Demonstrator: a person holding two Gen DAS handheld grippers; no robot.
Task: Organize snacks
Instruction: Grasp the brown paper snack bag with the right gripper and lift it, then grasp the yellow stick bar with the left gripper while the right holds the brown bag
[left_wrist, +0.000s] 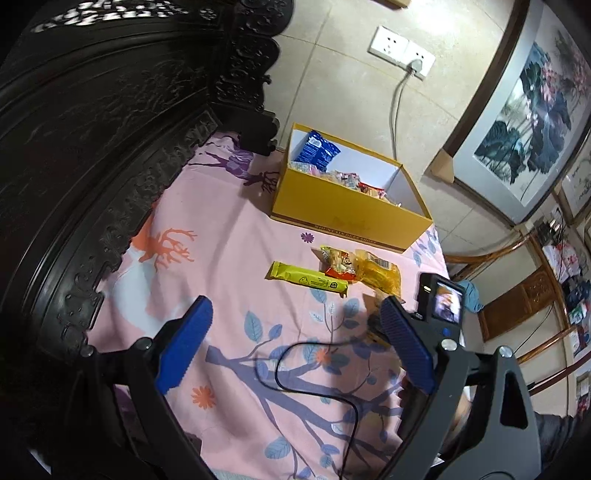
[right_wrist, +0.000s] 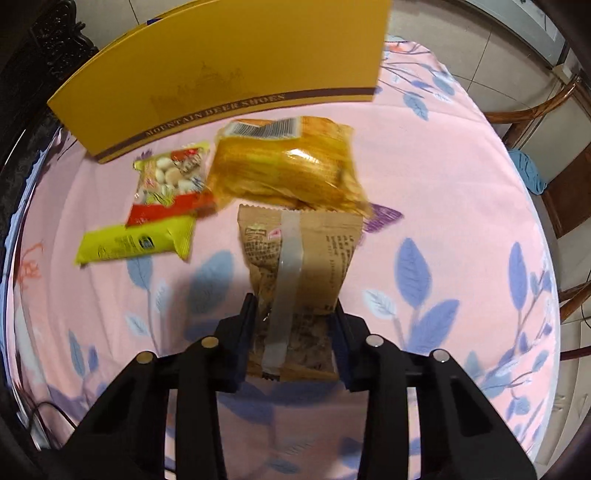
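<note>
While the brown snack packet (right_wrist: 299, 273) lies with its long axis running straight away from the right gripper (right_wrist: 293, 332) toward the yellow shoebox (right_wrist: 229, 70), the black jaws clamp its near end from both sides. Between packet and box lies an orange bag (right_wrist: 288, 166), with a red-and-yellow pack (right_wrist: 170, 181) and a yellow bar (right_wrist: 133, 243) beside it. Well back from the box, the left gripper (left_wrist: 295, 343) hangs wide open with nothing between its fingers.

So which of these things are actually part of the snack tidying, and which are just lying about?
Part of the job:
yellow box with snacks inside
brown packet, clamped in the right gripper
orange bag
red-and-yellow packet
yellow bar
left gripper, open and empty

Just lying about:
black cable
wall socket
framed painting
</note>
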